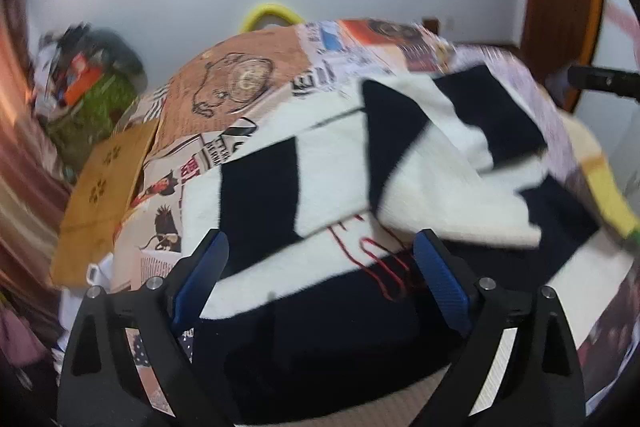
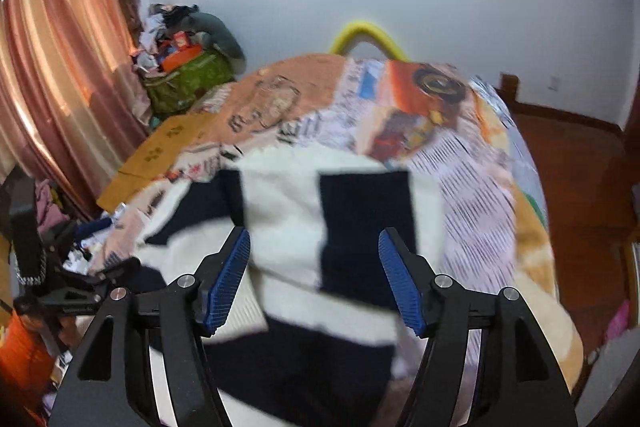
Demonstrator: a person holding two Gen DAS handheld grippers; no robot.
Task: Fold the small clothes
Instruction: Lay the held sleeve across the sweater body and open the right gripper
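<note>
A small garment in wide white and navy blocks [image 1: 340, 163] lies spread on a printed bedspread [image 1: 224, 87], with a fold of it turned over at the right and red stitching near its front. My left gripper [image 1: 320, 247] is open, its blue pads [image 1: 440, 283] apart above the garment's near navy part, holding nothing. In the right wrist view the same garment [image 2: 288, 211] lies below my right gripper [image 2: 314, 247], which is open and empty, blue pads [image 2: 228, 279] either side of a navy block. The left gripper shows at that view's left edge [image 2: 76, 291].
The bedspread [image 2: 472, 163] covers a bed with a wooden floor [image 2: 568, 163] to the right. A flat cardboard sheet [image 1: 108, 183] lies at the bed's left edge. A heap of bags and clutter [image 2: 184, 67] sits by the pink curtain [image 2: 60, 75]. A yellow hoop [image 2: 368, 35] stands behind.
</note>
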